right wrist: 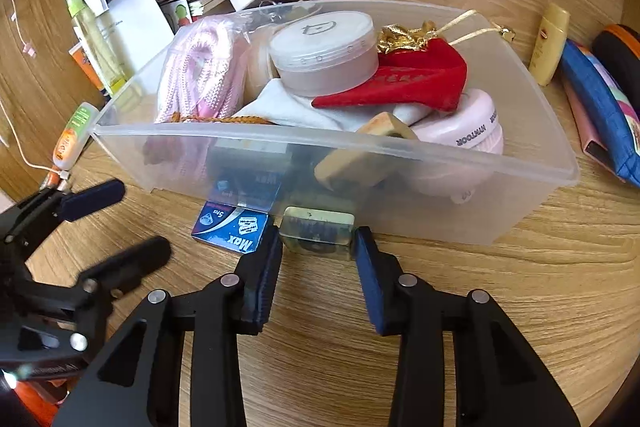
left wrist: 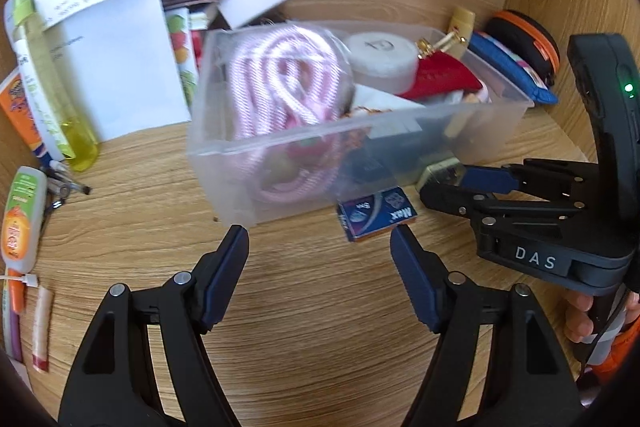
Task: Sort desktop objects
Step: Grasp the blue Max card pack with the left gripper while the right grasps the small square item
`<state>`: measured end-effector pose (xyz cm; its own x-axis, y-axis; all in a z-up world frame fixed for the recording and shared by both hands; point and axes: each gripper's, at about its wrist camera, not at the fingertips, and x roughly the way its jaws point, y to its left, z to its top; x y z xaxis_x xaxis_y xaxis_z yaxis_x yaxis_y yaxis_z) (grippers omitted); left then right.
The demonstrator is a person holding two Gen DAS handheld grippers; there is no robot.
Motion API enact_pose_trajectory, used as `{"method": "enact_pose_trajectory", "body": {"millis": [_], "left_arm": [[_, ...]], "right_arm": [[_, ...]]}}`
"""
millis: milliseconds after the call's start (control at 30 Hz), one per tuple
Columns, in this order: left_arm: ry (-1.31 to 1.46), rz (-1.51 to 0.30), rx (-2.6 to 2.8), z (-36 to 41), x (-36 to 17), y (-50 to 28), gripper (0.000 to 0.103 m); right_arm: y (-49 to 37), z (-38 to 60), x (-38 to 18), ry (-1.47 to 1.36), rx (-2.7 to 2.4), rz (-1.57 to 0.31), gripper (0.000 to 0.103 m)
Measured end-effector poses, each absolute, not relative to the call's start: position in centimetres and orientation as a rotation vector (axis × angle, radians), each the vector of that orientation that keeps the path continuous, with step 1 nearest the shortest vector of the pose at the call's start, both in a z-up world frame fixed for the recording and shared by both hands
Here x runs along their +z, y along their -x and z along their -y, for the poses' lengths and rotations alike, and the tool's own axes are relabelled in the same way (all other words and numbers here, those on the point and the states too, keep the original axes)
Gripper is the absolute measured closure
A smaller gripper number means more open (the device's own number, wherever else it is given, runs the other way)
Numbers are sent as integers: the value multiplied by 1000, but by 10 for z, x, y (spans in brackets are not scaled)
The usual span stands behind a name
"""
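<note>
Right wrist view showed the right gripper [right wrist: 317, 241] clamped on a small tin [right wrist: 317, 230] against the clear bin [right wrist: 400, 151], beside a blue blade box [right wrist: 231, 227]; the left gripper [left wrist: 320, 239] stood spread, holding nothing.

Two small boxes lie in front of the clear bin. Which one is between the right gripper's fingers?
The pale metal tin, in the right gripper; the blue Max box lies free, left of it.

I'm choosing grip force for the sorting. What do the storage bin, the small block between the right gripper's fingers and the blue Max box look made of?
Storage bin: frosted translucent plastic; the contents show blurred through its wall.
Small block: probably clear resin or glass with a yellowish tint and glossy edges; I cannot be sure.
Blue Max box: printed cardboard with sharp folded corners.
</note>
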<state>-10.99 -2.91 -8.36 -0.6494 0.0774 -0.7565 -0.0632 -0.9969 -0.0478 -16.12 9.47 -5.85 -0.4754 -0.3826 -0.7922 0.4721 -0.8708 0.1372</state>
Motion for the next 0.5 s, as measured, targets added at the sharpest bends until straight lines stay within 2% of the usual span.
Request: {"method": "enact_pose_trajectory", "body": {"millis": [500], "left_arm": [[1406, 49, 2703, -8, -97, 140, 30]], "right_arm": [[152, -143, -41, -1121, -2327, -41, 69]]}}
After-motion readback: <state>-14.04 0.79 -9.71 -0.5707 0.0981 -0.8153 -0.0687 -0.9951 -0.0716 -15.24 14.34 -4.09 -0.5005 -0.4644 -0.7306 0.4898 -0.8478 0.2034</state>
